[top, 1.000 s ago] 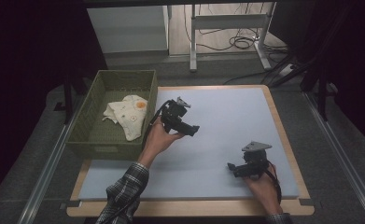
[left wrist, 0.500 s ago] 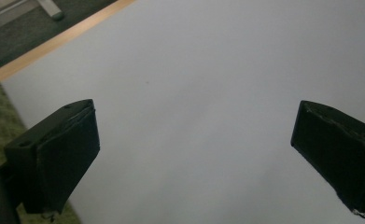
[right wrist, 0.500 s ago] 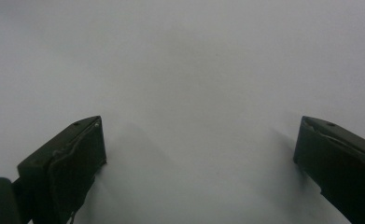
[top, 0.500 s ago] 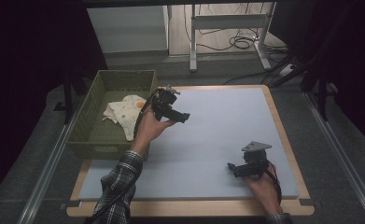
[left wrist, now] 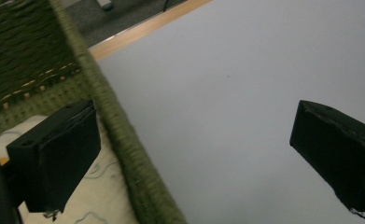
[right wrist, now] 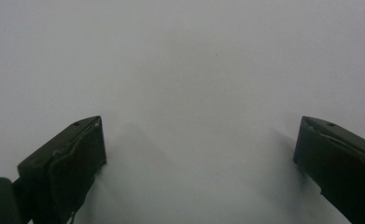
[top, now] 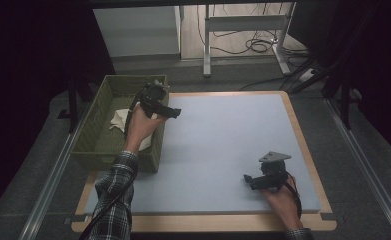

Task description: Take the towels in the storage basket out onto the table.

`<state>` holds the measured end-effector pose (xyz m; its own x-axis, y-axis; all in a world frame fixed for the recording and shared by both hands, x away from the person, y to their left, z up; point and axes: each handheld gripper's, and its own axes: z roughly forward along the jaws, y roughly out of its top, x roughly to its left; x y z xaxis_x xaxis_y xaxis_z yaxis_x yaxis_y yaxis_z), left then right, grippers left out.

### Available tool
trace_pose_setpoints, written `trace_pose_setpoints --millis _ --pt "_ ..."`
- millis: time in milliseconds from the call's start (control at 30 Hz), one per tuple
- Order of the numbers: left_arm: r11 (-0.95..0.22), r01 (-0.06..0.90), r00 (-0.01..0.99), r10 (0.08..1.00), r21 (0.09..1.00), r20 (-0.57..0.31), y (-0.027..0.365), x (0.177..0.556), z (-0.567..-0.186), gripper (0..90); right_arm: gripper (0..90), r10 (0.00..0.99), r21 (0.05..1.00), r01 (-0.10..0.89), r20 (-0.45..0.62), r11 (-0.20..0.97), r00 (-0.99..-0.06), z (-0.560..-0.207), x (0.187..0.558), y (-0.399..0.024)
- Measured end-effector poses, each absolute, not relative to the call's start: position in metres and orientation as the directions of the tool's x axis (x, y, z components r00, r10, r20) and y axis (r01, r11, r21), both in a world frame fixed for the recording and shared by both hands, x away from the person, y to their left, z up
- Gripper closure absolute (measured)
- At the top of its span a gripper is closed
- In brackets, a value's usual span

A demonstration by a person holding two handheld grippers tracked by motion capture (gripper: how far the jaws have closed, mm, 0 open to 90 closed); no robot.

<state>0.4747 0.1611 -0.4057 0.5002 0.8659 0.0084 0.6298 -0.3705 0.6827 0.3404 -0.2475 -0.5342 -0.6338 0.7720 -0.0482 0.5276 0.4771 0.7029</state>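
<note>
High view. Left gripper [top: 159, 104] raised over the right-hand rim of the green woven basket [top: 95, 131], at roughly 10 o'clock from the centre of the grey mat [top: 223, 135]. Jaws pointed toward 3 o'clock, out over the mat, probably because the hand is carried sideways across the rim rather than aimed down yet. Cream cloth [top: 120, 120] lying crumpled in the basket bottom, directly beneath and behind the left hand [top: 144, 124], partly covered by it. Right gripper [top: 263, 180] resting low on the mat at about 5 o'clock, jaws aimed toward 9 o'clock; apparently parked clear so the basket side stays free for the other hand.

Left gripper view. Jaws spread wide, nothing between them. Basket rim [left wrist: 124, 140] running between the two jaws from 11 o'clock to 6 o'clock: one jaw over the cloth [left wrist: 96, 196] inside the basket, the other over bare mat [left wrist: 227, 93]. Straddling position judged as mid-approach; cloth not touched. Next move likely to call for tipping both jaws inside the rim before closing.

Right gripper view. Jaws equally wide, empty. Plain mat [right wrist: 194, 70] ahead, jaw shadows close underneath, consistent with a gripper held just above or on the surface.
</note>
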Motion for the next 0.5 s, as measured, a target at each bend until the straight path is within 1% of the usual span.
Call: trace_pose_setpoints --millis 500 --pt "-0.245 0.703 0.353 0.935 0.667 -0.028 0.226 0.489 -0.418 1.3 2.2 0.772 0.703 0.527 -0.049 0.477 -0.634 -0.534 0.340 -0.247"
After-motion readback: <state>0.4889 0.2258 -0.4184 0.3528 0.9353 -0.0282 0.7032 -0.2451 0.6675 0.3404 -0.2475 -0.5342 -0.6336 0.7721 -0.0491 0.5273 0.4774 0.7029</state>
